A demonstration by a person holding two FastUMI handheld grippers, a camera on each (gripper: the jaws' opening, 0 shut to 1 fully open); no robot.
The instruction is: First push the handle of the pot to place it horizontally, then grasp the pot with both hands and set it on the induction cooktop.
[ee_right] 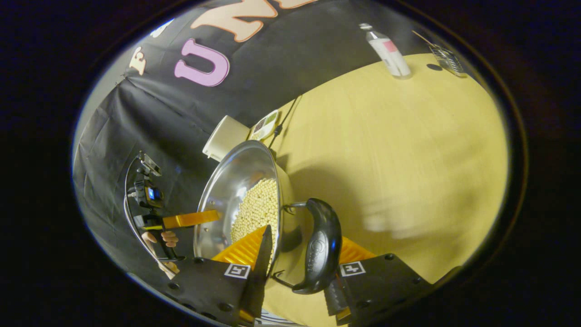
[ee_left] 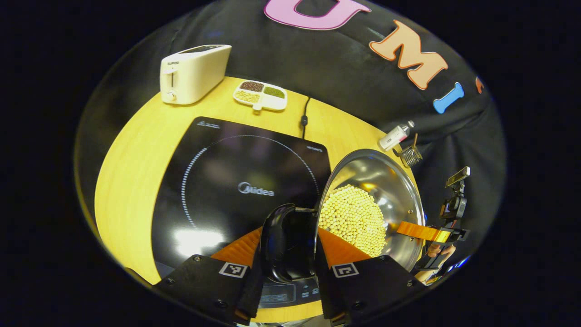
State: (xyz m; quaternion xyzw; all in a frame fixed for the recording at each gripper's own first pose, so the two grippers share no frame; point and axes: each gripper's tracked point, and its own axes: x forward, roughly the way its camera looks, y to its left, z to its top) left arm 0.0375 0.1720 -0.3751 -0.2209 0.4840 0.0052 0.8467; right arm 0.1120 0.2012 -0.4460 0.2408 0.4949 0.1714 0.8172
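Steel, shiny and tilted, the pot (ee_left: 381, 190) sits at the centre right of the left gripper view, with pale round beans (ee_left: 356, 218) heaped in its bowl. It hangs over the right edge of the black induction cooktop (ee_left: 227, 181), which covers the middle of the yellow wooden table (ee_left: 127, 172). At the bottom centre of that view the left gripper (ee_left: 290, 254) has its two fingers closed in on the pot's near black handle (ee_left: 283, 243), one on each side and pressing it. At the right edge of the same view the other tool reaches the pot's far rim, with a hand (ee_left: 438, 250) below it. In the right gripper view the pot (ee_right: 236, 181) stands in the lower middle, tipped so its opening faces left, with the beans (ee_right: 258, 211) against its lower side. The right gripper (ee_right: 295, 263) sits at the bottom centre: one finger lies inside the pot's rim and the other lies outside the curved black handle (ee_right: 322, 247), so the pair straddles rim and handle; I cannot tell whether both press. A white toaster (ee_left: 193, 72) and a divided dish (ee_left: 259, 94) stand at the upper left of the left gripper view, a bottle (ee_left: 394, 136) and a small wire strainer (ee_left: 411, 156) at the right.
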